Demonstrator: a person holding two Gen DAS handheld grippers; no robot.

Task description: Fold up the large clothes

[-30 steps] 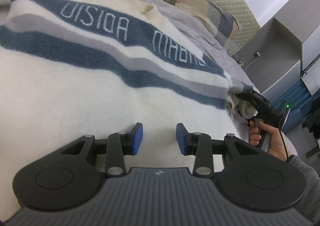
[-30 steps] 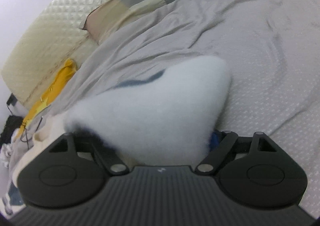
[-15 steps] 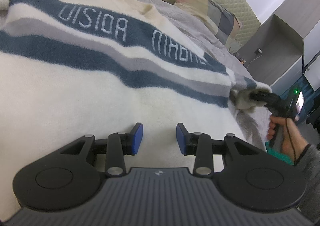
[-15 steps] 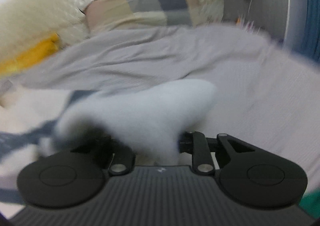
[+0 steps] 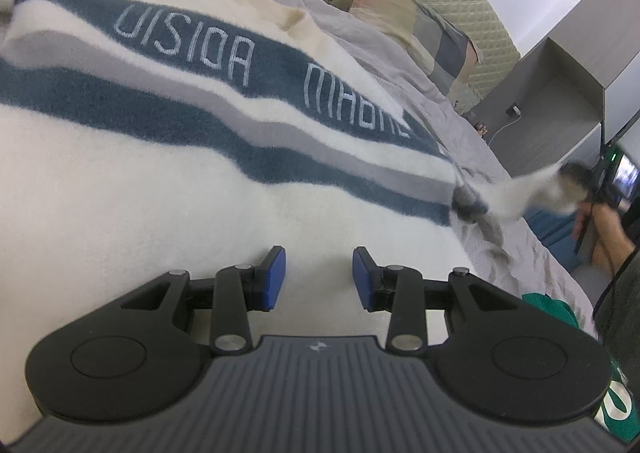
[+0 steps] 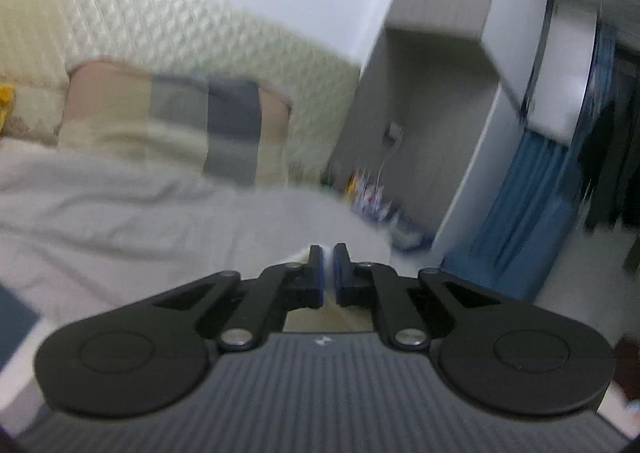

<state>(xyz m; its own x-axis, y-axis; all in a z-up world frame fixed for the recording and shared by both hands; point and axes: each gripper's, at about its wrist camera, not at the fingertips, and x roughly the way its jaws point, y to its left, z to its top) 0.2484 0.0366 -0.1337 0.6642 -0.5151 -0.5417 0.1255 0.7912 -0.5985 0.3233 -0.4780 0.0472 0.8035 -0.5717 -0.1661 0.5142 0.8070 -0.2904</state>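
While the sweater (image 5: pixel 168 157) lies spread on the bed (image 5: pixel 404 65), its cuff is lifted.
Fuzzy cream knit, navy and grey stripes, pale lettering; right claw (image 6: pixel 327 273) just closed, pinching the cuff; left claw (image 5: pixel 319 279) spread, empty above it.

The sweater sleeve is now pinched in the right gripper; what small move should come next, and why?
Probably carry the sleeve inward over the sweater body. The right gripper, whose jaws have just been closing, is shut on white fabric and lifts it off the bed; the left gripper is open above the flat body.
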